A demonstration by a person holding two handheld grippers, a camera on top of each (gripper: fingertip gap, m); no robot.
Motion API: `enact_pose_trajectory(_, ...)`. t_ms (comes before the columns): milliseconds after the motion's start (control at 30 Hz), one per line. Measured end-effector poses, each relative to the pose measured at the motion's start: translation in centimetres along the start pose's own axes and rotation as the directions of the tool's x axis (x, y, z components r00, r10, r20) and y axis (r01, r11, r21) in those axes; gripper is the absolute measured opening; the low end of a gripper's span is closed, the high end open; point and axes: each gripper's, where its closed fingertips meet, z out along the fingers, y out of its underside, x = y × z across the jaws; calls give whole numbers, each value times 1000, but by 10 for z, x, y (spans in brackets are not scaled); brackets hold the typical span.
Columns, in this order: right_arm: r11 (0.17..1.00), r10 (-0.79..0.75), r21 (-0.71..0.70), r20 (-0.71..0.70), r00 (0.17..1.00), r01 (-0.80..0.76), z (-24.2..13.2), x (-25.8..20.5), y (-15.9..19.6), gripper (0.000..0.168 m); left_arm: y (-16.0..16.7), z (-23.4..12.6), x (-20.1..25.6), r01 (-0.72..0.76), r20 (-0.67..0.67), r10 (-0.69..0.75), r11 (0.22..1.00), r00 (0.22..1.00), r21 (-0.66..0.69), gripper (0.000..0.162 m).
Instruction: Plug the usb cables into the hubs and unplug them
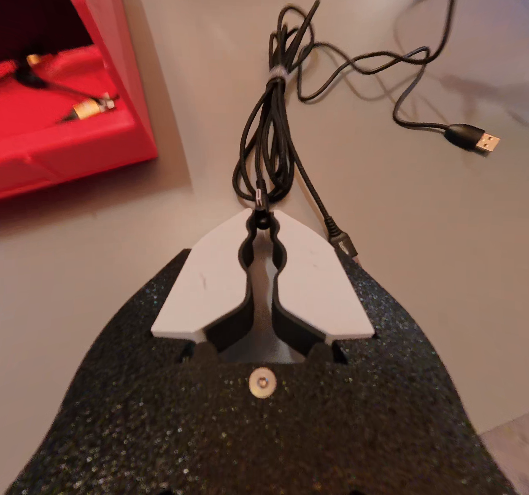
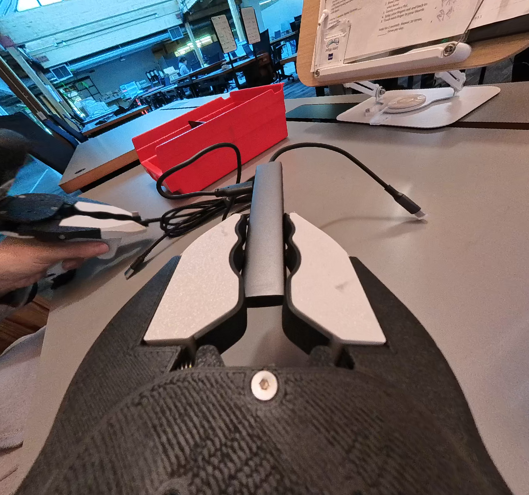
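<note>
The right tool clamps the hub (1 cable in); the left tool pinches a plug, not yet inserted.

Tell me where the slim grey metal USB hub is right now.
In the right wrist view, the slim grey metal USB hub sits clamped between the right gripper fingers, above the grey table, with the red plastic bin beyond it.

Red bin blocks left; loose cable possibly crowds right.
</note>
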Motion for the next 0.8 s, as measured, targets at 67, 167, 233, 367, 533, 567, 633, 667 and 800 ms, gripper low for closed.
enact_pose_trajectory(67, 1000, 1, 2, 2, 1000, -1, 0, 0, 0, 25, -11, -10, -3, -165, 74, 159, 983, 984, 78, 7)
enact_pose_trajectory(167, 1000, 6, 7, 3, 1000, -7, -1, 0, -1, 25, -41, -34, -5, -481, 256, 437, 866, 862, 139, 7)
enact_pose_trajectory(233, 1000, 10, 4, 6, 1000, -10, 0, 0, -1, 25, -69, -51, -1, -642, 365, 564, 755, 741, 136, 7)
enact_pose_trajectory(367, 1000, 6, 1, 8, 1000, -6, 0, 0, 0, 25, -117, -70, 4, -860, 467, 767, 510, 440, -28, 7)
enact_pose_trajectory(533, 999, 35, 33, 15, 999, -35, -3, 2, -4, 25, -138, -62, 26, -919, 199, 969, -59, -147, -390, 7)
enact_pose_trajectory(567, 998, 48, 43, 20, 999, -48, -4, 3, -5, 25, -137, -57, 34, -886, 136, 962, -154, -235, -437, 8)
enact_pose_trajectory(633, 994, 78, 73, 30, 997, -80, -8, 6, -9, 25, -123, -42, 61, -837, 11, 930, -325, -367, -440, 8)
enact_pose_trajectory(667, 991, 94, 91, 38, 995, -97, -10, 7, -11, 25, -108, -33, 75, -822, -61, 911, -395, -408, -410, 7)
enact_pose_trajectory(800, 975, 132, 168, 79, 988, -144, -20, 10, -20, 25, -60, 2, 146, -850, -164, 854, -514, -494, -117, 7)
